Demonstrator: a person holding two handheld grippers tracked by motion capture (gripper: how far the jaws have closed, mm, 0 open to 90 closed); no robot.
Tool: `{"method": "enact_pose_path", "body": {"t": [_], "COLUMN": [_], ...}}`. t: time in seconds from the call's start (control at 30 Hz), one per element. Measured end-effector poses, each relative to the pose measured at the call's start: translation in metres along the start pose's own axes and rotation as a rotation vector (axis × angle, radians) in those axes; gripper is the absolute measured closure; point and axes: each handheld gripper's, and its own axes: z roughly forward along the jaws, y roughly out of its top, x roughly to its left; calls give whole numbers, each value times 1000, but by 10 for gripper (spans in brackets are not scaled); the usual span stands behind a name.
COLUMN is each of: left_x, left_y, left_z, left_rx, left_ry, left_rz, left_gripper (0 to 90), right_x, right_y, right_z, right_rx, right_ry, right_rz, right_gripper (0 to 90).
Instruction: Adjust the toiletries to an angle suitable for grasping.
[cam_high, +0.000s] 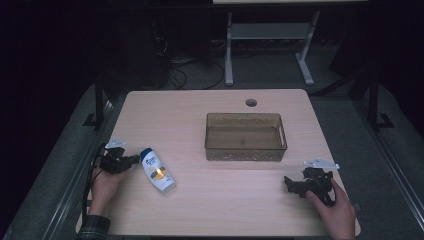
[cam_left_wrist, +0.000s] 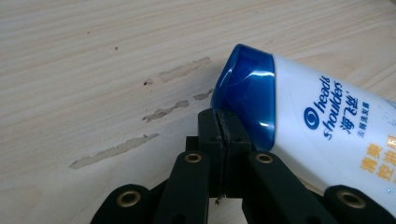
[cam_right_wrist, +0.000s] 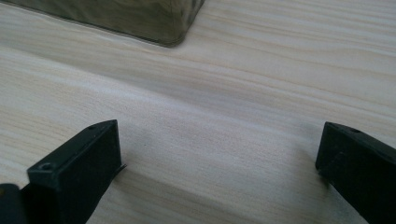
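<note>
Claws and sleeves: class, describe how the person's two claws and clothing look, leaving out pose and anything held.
Both claws, left and right, are black with blocky jaws. The left claw view shows brass-coloured rivets on its linkage bars. Each carries a grey three-cornered plate on top. A black cable trails from the left one. The left sleeve is plaid.

Left claw (cam_high: 134, 160) pinched closed, low; right claw (cam_high: 288, 182) spread wide apart.

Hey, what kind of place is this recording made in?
Probably a lab or workshop set up for recording, not a home: a bare wooden table in a dark room, loose cables on the floor behind it, and a white frame stand.
</note>
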Motion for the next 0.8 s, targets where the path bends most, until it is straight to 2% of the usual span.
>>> {"method": "enact_pose_path", "body": {"t": [0.27, 0.47, 0.67, 0.8], "left_x": [-9, -15, -18, -18], "left_y": [13, 20, 28, 29], "left_z": [10, 19, 27, 31], "left_rx": [-5, 11, 4, 16], "left_ry": [-16, -24, -36, -38], "left_rz": [22, 38, 46, 50], "left_gripper": [886, 885, 881, 882], "right_x": [0, 0, 0, 0], "right_y": [0, 0, 0, 0], "right_z": [0, 0, 0, 0], "right_rx": [-1, -1, -1, 0], "right_ry": [0, 0, 0, 0], "right_rz": [-1, -1, -1, 0], "right_gripper": [0, 0, 0, 0]}}
